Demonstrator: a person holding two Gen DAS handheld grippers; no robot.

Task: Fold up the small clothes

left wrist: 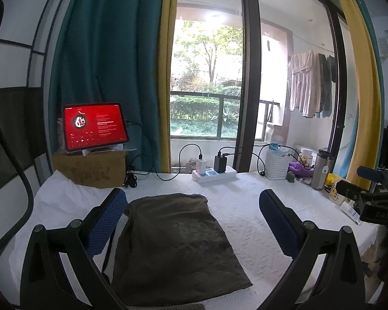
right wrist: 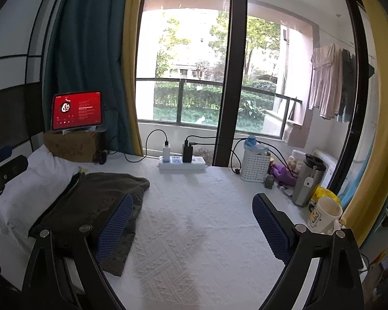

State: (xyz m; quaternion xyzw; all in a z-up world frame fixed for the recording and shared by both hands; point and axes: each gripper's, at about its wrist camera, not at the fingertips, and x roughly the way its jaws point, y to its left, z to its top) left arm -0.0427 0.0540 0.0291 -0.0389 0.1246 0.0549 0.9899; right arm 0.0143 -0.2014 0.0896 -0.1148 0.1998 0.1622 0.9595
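Observation:
A dark brown-grey garment [left wrist: 176, 242] lies folded into a rough rectangle on the white textured tablecloth [left wrist: 245, 206]. My left gripper [left wrist: 192, 222] hovers over it, wide open, with the garment between and below its blue-padded fingers [left wrist: 104, 224]. In the right wrist view the same garment [right wrist: 95, 201] lies at the left, partly behind the left finger. My right gripper [right wrist: 192, 230] is open over bare cloth to the garment's right, holding nothing. The other gripper's black body shows at the right edge of the left wrist view.
A tablet [left wrist: 94, 126] with a red screen stands on a cardboard box [left wrist: 90, 168] at the back left. A power strip [left wrist: 214, 174] with chargers, a white basket [left wrist: 276, 162], a steel flask [right wrist: 307, 180] and a mug [right wrist: 323, 214] line the back and right.

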